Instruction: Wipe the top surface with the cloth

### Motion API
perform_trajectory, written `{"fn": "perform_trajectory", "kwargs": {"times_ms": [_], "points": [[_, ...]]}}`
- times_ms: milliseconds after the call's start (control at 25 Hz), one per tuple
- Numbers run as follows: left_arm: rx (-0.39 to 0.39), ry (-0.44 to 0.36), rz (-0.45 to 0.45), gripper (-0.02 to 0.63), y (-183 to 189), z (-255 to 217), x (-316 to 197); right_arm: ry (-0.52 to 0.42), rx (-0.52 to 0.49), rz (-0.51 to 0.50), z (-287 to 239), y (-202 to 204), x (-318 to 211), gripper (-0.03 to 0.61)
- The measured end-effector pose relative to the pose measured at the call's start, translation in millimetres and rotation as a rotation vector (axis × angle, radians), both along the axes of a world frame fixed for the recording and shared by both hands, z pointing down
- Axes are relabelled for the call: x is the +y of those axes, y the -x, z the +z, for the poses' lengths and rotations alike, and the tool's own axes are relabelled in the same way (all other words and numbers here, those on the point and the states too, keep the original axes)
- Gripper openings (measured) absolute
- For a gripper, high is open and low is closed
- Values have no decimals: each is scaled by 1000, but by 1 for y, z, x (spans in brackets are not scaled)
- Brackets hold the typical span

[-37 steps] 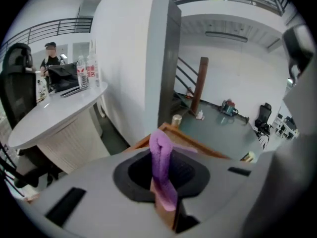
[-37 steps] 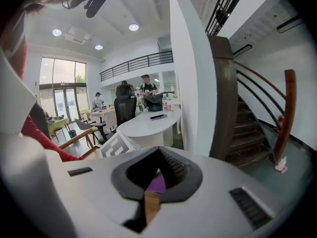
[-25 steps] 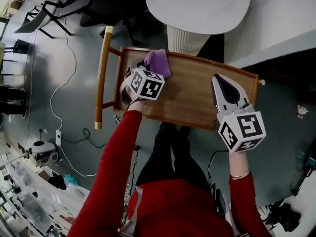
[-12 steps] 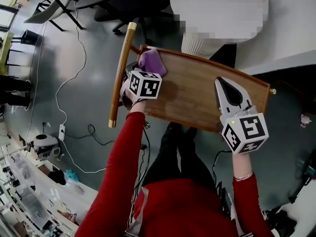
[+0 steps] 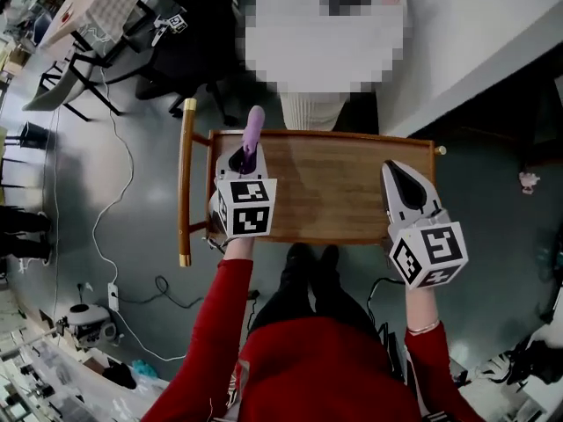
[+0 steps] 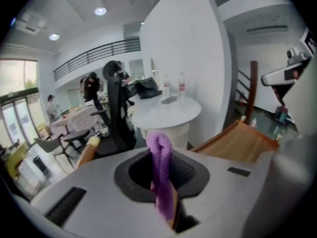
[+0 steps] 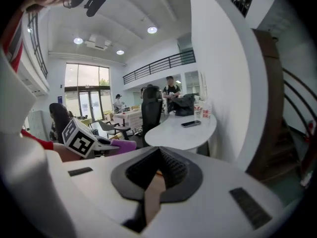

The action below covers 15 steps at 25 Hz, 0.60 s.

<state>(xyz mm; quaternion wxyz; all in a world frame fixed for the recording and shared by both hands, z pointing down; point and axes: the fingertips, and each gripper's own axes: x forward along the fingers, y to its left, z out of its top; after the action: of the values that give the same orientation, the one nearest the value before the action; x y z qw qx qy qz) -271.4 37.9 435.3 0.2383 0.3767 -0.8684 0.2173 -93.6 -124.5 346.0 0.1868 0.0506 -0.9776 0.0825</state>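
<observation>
A wooden cart top (image 5: 325,187) lies below me, its bare boards also showing in the left gripper view (image 6: 240,140). My left gripper (image 5: 244,161) hovers over the top's left end, shut on a purple cloth (image 5: 253,128) that sticks out past the jaws (image 6: 161,177). The cloth is lifted and hangs folded from the jaws, seen from the side in the right gripper view (image 7: 121,145). My right gripper (image 5: 402,179) is held over the right end of the top, shut with nothing between its jaws (image 7: 158,175).
The cart has a brass-tipped handle bar (image 5: 185,183) on its left. A round white table (image 5: 325,42) stands just beyond the cart, with a phone (image 7: 190,123) and bottles on it. Office chairs (image 5: 189,33) and floor cables (image 5: 110,156) are at the left.
The left gripper has lifted the cloth off the wood, so it now hangs from the jaws. My view has shifted, so the cart appears squarer. The right gripper keeps its place.
</observation>
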Motion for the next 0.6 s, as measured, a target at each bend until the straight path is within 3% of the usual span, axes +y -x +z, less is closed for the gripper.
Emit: {"fn": "perform_trajectory", "kwargs": {"times_ms": [160, 320, 440, 600], "points": [[52, -98, 356, 48, -87, -24, -126, -22, 25, 222, -17, -83, -27, 5], [113, -159, 606, 48, -192, -39, -242, -24, 48, 402, -28, -167, -53, 5], [155, -147, 718, 48, -245, -27, -310, -15, 69, 523, -24, -218, -74, 5], [140, -60, 742, 48, -260, 5, -350, 19, 95, 626, -10, -254, -85, 5]]}}
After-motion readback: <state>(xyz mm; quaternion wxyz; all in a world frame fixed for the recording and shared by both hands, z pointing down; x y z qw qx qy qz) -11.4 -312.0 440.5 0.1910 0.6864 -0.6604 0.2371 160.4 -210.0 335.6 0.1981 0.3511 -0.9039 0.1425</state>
